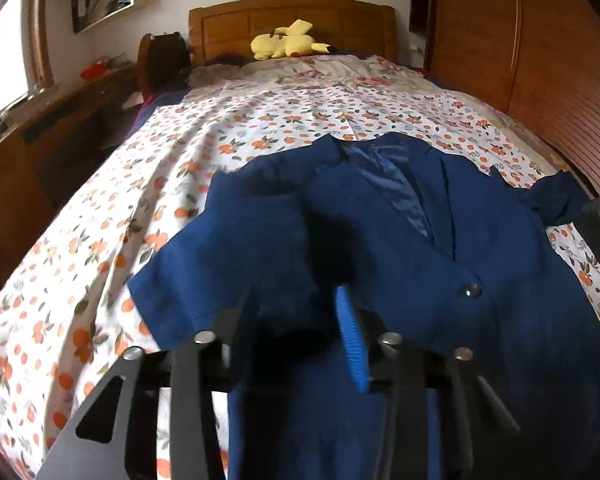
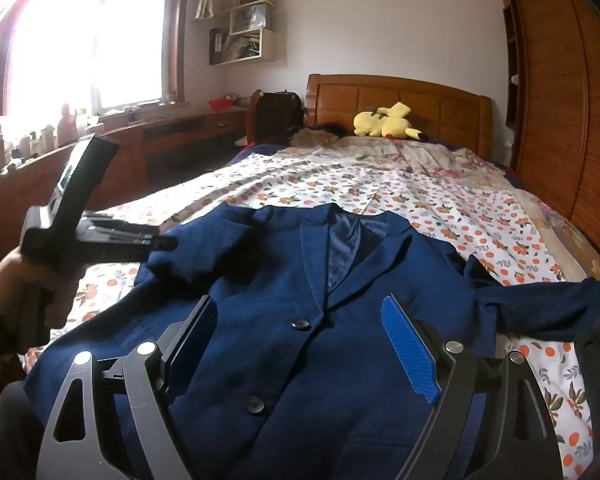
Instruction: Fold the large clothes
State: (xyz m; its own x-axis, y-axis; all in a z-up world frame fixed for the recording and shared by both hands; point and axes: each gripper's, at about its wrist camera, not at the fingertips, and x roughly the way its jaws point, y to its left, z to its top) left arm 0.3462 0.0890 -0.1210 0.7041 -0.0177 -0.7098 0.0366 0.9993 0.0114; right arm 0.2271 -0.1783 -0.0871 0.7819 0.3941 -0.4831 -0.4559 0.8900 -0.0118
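A navy blue jacket [image 1: 400, 240] [image 2: 280, 280] lies face up on the bed, collar toward the headboard. Its left sleeve [image 1: 240, 240] [image 2: 204, 248] is folded in over the chest. The other sleeve [image 2: 540, 304] trails out to the right. My left gripper [image 1: 300, 308] [image 2: 160, 244], held in a person's hand [image 2: 8, 276], hovers at the folded sleeve; a gap shows between its fingers and I see no cloth pinched there. My right gripper [image 2: 300, 312] stands wide open above the jacket's buttoned front, holding nothing.
The bed sheet [image 2: 440, 200] has an orange fruit print. A yellow plush toy [image 2: 384, 120] lies by the wooden headboard [image 2: 400, 96]. A wooden wardrobe [image 2: 560, 100] lines the right side. A desk [image 2: 160, 136] with small items runs under the window on the left.
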